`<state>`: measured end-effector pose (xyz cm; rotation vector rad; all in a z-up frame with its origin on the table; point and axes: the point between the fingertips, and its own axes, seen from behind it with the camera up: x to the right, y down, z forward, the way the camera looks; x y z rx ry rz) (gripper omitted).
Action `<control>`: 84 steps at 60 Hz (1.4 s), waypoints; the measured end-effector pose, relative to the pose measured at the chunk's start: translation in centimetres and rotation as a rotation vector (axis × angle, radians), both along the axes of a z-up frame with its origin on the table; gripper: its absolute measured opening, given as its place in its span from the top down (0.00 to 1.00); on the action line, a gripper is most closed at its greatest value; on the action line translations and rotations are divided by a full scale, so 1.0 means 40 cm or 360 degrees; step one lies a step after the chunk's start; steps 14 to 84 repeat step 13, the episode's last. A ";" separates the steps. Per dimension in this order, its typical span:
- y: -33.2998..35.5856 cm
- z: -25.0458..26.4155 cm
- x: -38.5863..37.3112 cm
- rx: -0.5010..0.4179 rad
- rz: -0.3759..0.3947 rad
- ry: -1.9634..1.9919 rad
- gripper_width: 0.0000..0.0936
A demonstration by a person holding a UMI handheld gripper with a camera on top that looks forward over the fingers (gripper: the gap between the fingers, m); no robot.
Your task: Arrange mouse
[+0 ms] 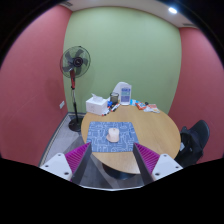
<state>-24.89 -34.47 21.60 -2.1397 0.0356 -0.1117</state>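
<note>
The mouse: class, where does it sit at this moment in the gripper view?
The mouse sits in the middle of the blue mat on the round wooden table, just ahead of the open gripper and nearer than the white box.

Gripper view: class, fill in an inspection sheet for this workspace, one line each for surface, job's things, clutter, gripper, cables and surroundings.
Surface: round wooden table, with a blue patterned mat laid on it ahead of the fingers.
Job's things: small pale mouse resting on the mat, beyond the fingers, untouched.
Clutter: white boxes and other items at the table's far side; too small to identify.
Gripper: gripper open, nothing between the fingers.
Cables: nothing seen.
Surroundings: black standing fan beside the table, green back wall, pink side wall, dark chair.
</note>
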 end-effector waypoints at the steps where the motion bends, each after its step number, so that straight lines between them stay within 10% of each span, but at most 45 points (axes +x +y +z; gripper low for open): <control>1: -0.008 0.003 -0.001 0.0001 -0.0001 0.0002 0.10; 84: -0.057 0.033 0.004 0.0030 -0.0021 -0.0022 0.10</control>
